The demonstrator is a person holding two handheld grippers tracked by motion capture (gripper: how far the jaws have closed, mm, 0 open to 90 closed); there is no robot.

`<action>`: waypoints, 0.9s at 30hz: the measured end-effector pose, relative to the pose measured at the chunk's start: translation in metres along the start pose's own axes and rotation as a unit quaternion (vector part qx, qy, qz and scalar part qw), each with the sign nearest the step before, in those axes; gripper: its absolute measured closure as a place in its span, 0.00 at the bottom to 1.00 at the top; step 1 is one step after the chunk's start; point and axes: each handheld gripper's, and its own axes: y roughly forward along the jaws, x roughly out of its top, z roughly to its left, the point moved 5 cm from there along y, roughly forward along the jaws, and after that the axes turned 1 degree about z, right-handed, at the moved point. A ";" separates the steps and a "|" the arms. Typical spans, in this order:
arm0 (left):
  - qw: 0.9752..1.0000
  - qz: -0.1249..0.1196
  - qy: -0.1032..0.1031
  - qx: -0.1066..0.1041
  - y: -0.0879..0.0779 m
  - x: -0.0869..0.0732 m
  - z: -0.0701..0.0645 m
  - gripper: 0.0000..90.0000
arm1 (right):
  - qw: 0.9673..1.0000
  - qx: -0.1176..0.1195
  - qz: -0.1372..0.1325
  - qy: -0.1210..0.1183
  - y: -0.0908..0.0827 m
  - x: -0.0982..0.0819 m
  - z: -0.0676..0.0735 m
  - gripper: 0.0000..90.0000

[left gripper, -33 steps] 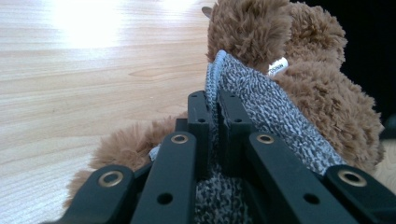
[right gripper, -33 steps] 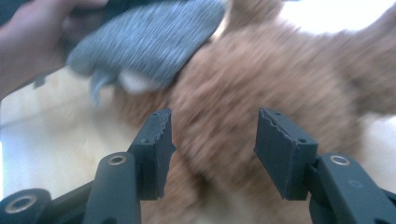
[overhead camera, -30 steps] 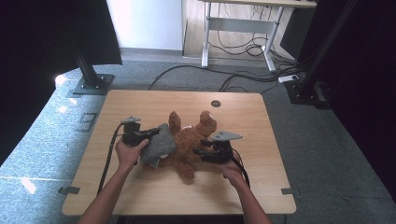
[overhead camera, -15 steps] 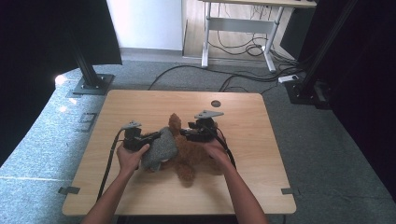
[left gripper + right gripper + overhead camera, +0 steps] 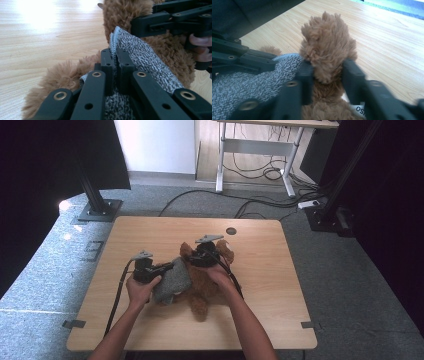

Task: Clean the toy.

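A: Where is the brown plush toy (image 5: 200, 285) shown, and how is it held?

B: It is shown lying mid-worktop (image 5: 150, 230), its long axis running away from the person. The grey knitted garment (image 5: 147, 60) is pinched in the fully closed left tongs (image 5: 113, 65).

A: And the right tongs (image 5: 327, 72)?

B: They have just been closing; a furry limb (image 5: 327, 50) is squeezed between them, just beside the garment's edge, towards which it would be guided.

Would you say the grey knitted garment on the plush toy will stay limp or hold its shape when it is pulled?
The grey knitted garment probably stays limp: its edge folds thin between the left gripper, whose jaws are shut on it. It likely stretches, since it drapes loosely over the brown plush toy. The toy itself seems soft and light; its fur bulges between the right gripper pads.
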 end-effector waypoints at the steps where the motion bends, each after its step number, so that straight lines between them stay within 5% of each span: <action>1: 1.000 -0.001 0.001 -0.001 0.000 0.000 0.000 0.95 | 1.000 -0.001 0.001 -0.002 0.000 0.000 0.000 0.83; 8: 0.999 -0.030 -0.019 -0.024 -0.012 0.004 0.000 0.94 | 0.999 0.005 -0.037 0.014 -0.016 -0.011 -0.005 0.92; 14: 0.999 -0.028 -0.026 -0.031 -0.019 0.007 0.001 0.94 | 0.997 0.018 -0.074 0.013 -0.037 -0.029 0.003 0.96; 27: 0.996 -0.032 -0.040 -0.072 -0.027 0.010 -0.004 0.92 | 0.995 0.018 -0.094 0.007 -0.048 -0.056 0.013 0.98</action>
